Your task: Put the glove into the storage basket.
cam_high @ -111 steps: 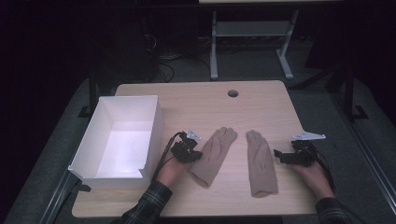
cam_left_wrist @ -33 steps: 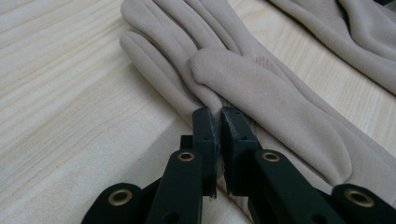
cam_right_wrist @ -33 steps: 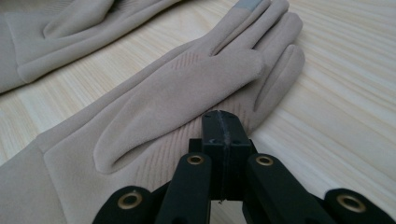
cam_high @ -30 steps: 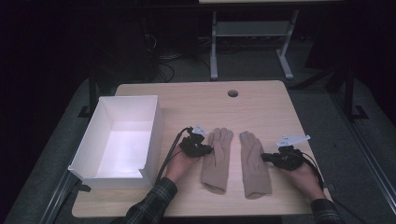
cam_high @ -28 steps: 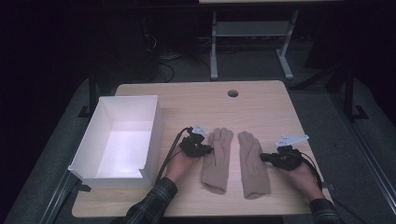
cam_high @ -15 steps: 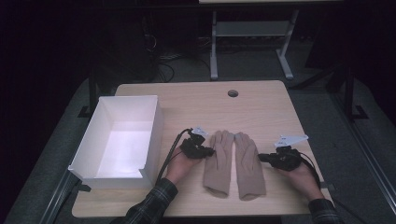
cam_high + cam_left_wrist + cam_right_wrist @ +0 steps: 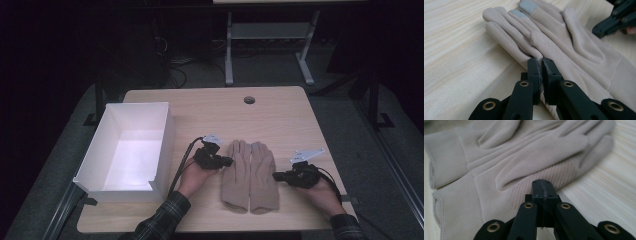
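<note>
Two beige gloves lie side by side, fingers pointing away, on the wooden table (image 7: 280,115). My left gripper (image 7: 229,161) is shut, its tips against the left edge of the left glove (image 7: 238,175). In the left gripper view the closed jaws (image 7: 541,61) touch that glove (image 7: 509,37), with the right glove (image 7: 586,50) behind it. My right gripper (image 7: 276,176) is shut at the right edge of the right glove (image 7: 263,175). In the right gripper view its tips (image 7: 542,182) rest against the right glove (image 7: 536,157), and the left glove (image 7: 486,135) lies beyond.
A white open box (image 7: 168,135) stands at the table's left side, just left of my left hand. A round cable hole (image 7: 249,100) sits near the far edge. A metal stand (image 7: 265,35) and cables are on the dark floor beyond the table.
The right glove has slid left with my right gripper until it lies against the left glove. Earlier the left glove was turned straight. My left gripper has hardly moved lately.
</note>
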Demonstrator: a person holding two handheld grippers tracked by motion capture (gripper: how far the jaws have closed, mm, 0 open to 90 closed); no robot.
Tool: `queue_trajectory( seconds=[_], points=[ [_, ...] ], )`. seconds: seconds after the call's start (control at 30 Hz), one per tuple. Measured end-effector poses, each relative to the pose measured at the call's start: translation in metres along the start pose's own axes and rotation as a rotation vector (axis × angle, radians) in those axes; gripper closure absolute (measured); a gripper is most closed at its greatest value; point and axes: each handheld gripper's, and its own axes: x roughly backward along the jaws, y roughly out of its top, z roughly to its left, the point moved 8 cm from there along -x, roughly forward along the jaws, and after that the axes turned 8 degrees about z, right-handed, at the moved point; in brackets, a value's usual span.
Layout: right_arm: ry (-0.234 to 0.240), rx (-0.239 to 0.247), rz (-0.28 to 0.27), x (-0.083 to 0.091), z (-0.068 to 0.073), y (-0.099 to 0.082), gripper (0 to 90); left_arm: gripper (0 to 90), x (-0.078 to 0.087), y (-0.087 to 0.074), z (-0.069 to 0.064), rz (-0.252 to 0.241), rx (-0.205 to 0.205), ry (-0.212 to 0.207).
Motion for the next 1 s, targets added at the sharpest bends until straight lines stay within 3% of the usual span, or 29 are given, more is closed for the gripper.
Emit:
queue_trajectory(
  seconds=[0.33, 0.63, 1.0],
  points=[
    [0.019, 0.026, 0.005, -0.013, 0.01, 0.014, 90.0, 85.2, 0.016, 0.006, 0.01, -0.056, 0.037, -0.025],
    [0.033, 0.049, 0.001, -0.027, 0.018, 0.03, 90.0, 85.3, 0.027, 0.021, 0.009, -0.088, 0.025, -0.041],
    [0.035, 0.054, -0.002, -0.031, 0.022, 0.034, 90.0, 85.5, 0.019, 0.035, -0.005, -0.103, 0.007, -0.075]
  ],
)
